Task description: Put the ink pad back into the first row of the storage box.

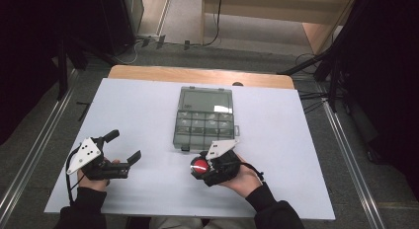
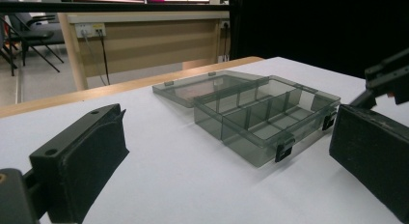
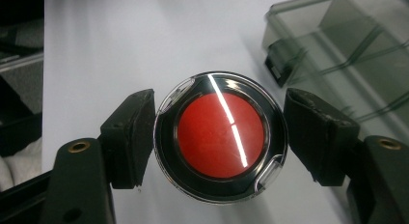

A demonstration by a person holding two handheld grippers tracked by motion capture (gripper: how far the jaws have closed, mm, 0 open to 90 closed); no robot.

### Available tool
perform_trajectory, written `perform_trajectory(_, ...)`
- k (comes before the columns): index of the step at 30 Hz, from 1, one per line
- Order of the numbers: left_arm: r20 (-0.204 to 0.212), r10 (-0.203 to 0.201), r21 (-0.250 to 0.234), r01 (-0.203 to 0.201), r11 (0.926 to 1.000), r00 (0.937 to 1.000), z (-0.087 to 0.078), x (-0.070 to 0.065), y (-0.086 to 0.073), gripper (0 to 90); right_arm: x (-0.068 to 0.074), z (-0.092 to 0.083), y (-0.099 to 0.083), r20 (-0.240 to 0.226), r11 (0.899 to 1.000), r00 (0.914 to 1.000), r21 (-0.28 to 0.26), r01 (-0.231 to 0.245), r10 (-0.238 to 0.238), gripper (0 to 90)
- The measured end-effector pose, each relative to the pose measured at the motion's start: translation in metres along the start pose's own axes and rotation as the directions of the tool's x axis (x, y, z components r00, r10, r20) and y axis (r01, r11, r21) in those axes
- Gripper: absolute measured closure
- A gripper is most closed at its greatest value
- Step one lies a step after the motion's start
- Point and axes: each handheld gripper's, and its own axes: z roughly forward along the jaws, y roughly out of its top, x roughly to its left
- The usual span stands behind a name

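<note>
A round red disc [image 1: 199, 166] with a black and clear rim sits between the jaws of my right gripper [image 1: 201, 168], just in front of the box. In the right gripper view both jaws press the disc's [image 3: 221, 135] sides, so the right gripper [image 3: 219, 139] is shut on it. A smoky clear compartment box [image 1: 204, 126] lies at the table's middle with its lid [image 1: 206, 99] folded back flat. My left gripper [image 1: 126, 145] stands open and empty at the near left. In the left gripper view the box [image 2: 270, 113] lies ahead between the wide-apart jaws of the left gripper [image 2: 231, 151].
A white sheet [image 1: 148, 105] covers the table, with a wooden edge [image 1: 197, 75] at the far side. Dark stands and cables crowd the floor beyond. The other gripper [image 2: 386, 79] shows at the right edge of the left gripper view.
</note>
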Motion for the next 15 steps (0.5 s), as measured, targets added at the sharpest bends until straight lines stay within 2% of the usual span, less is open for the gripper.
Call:
perform_trajectory(5, 0.001, -0.002, -0.002, 0.002, 1.0000, 1.0000, 0.000, 0.000, 0.000, 0.0, -0.011, -0.010, 0.008, 0.019, 0.999, 0.9996, -0.046, -0.021, 0.021, 31.3)
perform_trajectory(15, 0.000, -0.004, -0.003, 0.004, 1.0000, 1.0000, 0.000, 0.000, 0.000, 0.0, -0.035, -0.025, 0.028, 0.059, 0.995, 0.9972, -0.087, -0.039, 0.045, 31.3)
